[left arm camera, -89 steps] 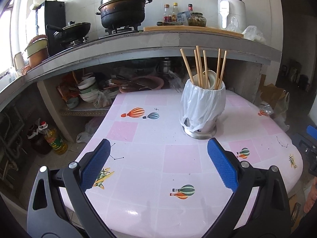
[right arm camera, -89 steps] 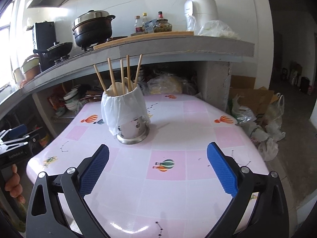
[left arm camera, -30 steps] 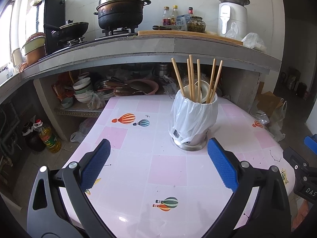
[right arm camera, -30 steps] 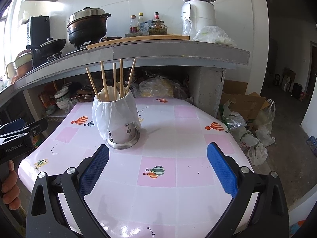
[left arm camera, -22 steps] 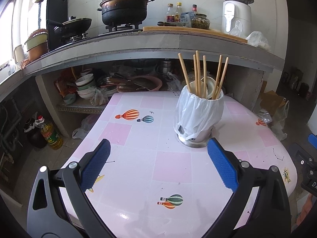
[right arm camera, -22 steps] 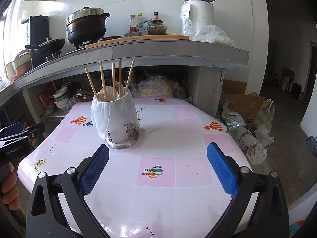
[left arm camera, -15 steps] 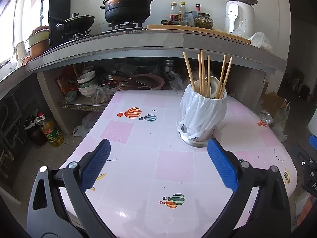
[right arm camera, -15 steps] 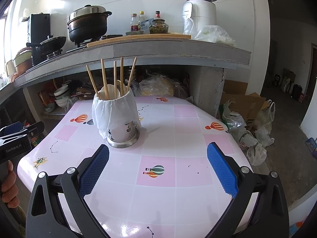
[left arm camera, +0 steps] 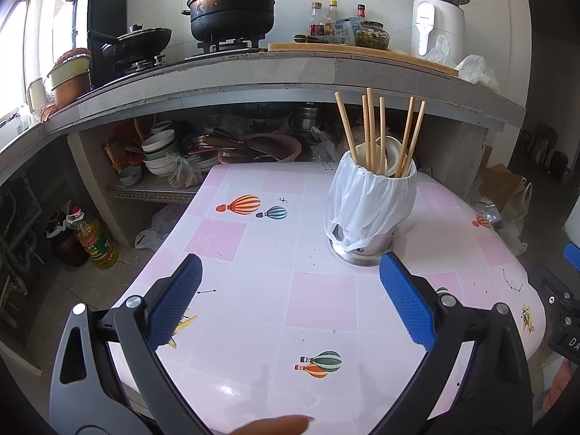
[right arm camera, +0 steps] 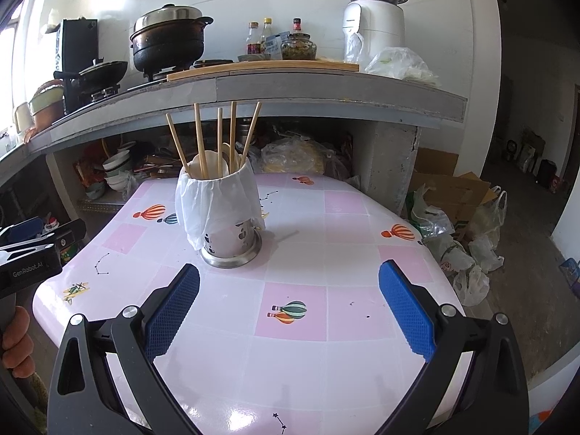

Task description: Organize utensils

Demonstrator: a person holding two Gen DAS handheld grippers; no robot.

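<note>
The utensil holder (left arm camera: pixel 369 206) stands upright on the pink table (left arm camera: pixel 253 253), ahead of the left claw (left arm camera: pixel 290 301) and just beyond its right-hand pad (left arm camera: pixel 406 308). From the right wrist view the same utensil holder (right arm camera: pixel 221 210) sits ahead of the right claw (right arm camera: pixel 288 304), beyond the left-hand pad (right arm camera: pixel 172 308). Both claws are released, fingers spread wide, gripping nothing and clear of the holder.

A white plastic bag (left arm camera: pixel 366 203) drapes the holder from rim to near the base, so only the lower metal wall and the base ring (right arm camera: pixel 232 255) show. The contents below the rim are hidden. A pale rounded item (left arm camera: pixel 389 148) among the chopsticks is partly covered; it may be a spoon, but this cannot be confirmed. The left claw appears again at the left edge of the right wrist view, cut off by the frame, and the right claw is cut off likewise at the right edge of the left wrist view.

The chopsticks (left arm camera: pixel 371 127) stand with their long axis near vertical, upper ends fanning outward above the rim; the outer ones tilt left and right. In the right wrist view five chopsticks (right arm camera: pixel 217 137) can be counted.
</note>
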